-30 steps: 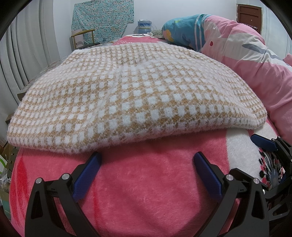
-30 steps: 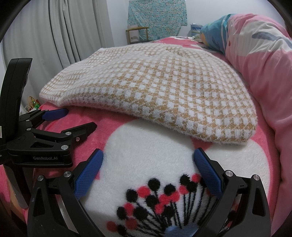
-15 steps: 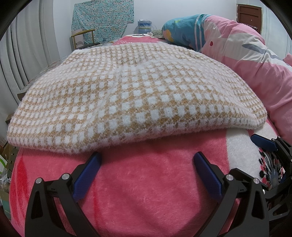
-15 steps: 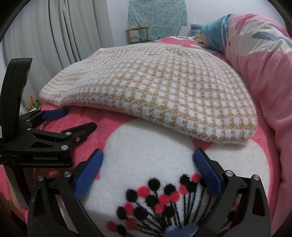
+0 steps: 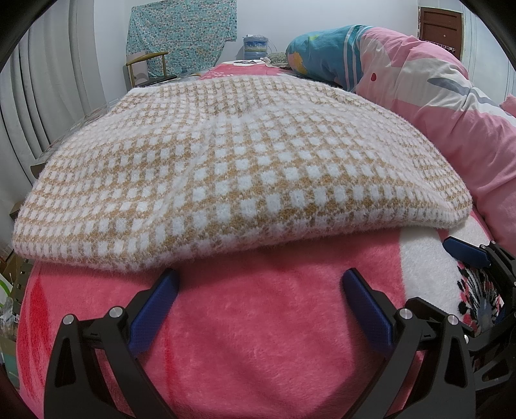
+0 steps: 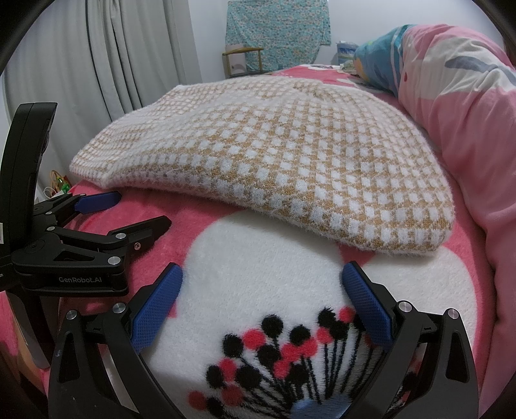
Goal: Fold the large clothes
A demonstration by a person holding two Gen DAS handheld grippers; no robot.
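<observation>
A folded tan-and-white checked sweater (image 5: 232, 167) lies flat on the pink plush blanket (image 5: 258, 338); it also shows in the right wrist view (image 6: 290, 154). My left gripper (image 5: 258, 287) is open and empty, just short of the sweater's near edge. It appears at the left of the right wrist view (image 6: 135, 212). My right gripper (image 6: 261, 283) is open and empty over the blanket's white patch (image 6: 258, 267), a short way from the sweater's near right corner. Its blue fingertip (image 5: 464, 251) shows at the right of the left wrist view.
A rolled pink quilt (image 5: 451, 106) and a teal pillow (image 5: 322, 51) lie along the bed's right side. Grey curtains (image 6: 113, 64) hang at the left. A chair (image 5: 148, 67) and a hanging floral cloth (image 5: 180, 29) stand at the far end.
</observation>
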